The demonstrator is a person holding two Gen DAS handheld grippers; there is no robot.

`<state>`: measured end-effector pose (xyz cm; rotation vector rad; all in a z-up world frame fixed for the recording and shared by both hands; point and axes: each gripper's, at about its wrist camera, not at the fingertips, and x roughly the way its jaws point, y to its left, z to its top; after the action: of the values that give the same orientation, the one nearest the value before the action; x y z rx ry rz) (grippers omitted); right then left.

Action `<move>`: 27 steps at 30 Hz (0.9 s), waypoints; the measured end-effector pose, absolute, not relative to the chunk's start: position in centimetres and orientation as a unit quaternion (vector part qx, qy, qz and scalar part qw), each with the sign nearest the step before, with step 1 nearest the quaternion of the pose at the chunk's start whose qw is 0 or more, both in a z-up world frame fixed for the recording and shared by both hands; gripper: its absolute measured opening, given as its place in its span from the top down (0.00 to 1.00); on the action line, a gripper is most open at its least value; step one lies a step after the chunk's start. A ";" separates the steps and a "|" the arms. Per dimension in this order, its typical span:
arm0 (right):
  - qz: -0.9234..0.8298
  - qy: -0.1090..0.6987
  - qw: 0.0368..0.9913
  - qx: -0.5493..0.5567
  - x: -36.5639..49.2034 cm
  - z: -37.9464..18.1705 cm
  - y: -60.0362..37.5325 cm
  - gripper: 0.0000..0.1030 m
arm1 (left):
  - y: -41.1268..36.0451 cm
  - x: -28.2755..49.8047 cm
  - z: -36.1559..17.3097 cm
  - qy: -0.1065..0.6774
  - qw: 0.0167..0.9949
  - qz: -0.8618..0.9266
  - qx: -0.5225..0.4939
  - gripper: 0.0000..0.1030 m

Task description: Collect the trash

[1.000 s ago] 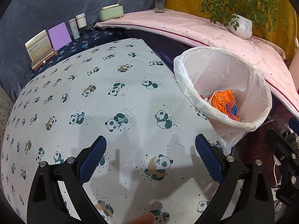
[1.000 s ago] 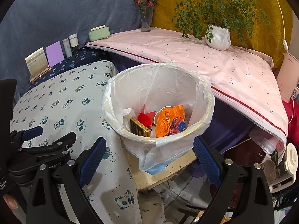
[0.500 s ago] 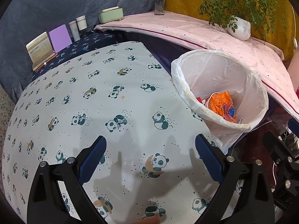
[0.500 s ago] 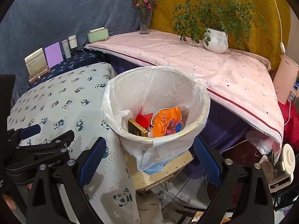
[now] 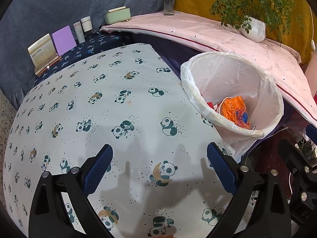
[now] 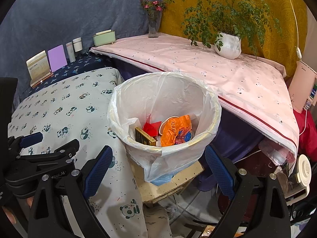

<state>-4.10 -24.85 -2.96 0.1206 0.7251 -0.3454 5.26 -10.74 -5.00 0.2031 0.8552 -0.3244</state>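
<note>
A white bin lined with a clear bag (image 6: 198, 91) (image 5: 265, 91) stands on a low stool beside the panda-print table (image 5: 111, 111). Inside lie an orange wrapper (image 6: 175, 130) (image 5: 234, 111), a red scrap (image 6: 151, 128), a gold-black packet (image 6: 143, 136) and a white cup. My left gripper (image 5: 159, 167) hangs open over the bare tablecloth, nothing between its blue pads. My right gripper (image 6: 158, 166) is open too, just in front of and above the bin's near rim. The left gripper (image 6: 37, 156) shows at the left edge of the right wrist view.
A pink-clothed shelf (image 6: 198, 63) runs behind the bin with a potted plant (image 6: 227, 45), a flower vase (image 6: 153, 24) and a green box (image 6: 104, 37). A calendar, a purple card (image 5: 63, 39) and small bottles line the back. Cables and an appliance (image 6: 301, 172) crowd the floor at right.
Both grippers have drawn back and risen slightly, so bin and table look a little farther off. Both stay open with nothing in them. The trash in the bin has not moved.
</note>
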 end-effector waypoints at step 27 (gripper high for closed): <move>-0.168 0.355 0.918 0.053 -4.2 -3.1 -24.6 0.12 | -10.7 4.9 -4.5 0.405 0.894 -0.155 0.109 0.11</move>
<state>-4.17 -24.57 -3.11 0.1089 0.7304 -0.3451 4.85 -10.69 -4.45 0.2269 0.8402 -0.3205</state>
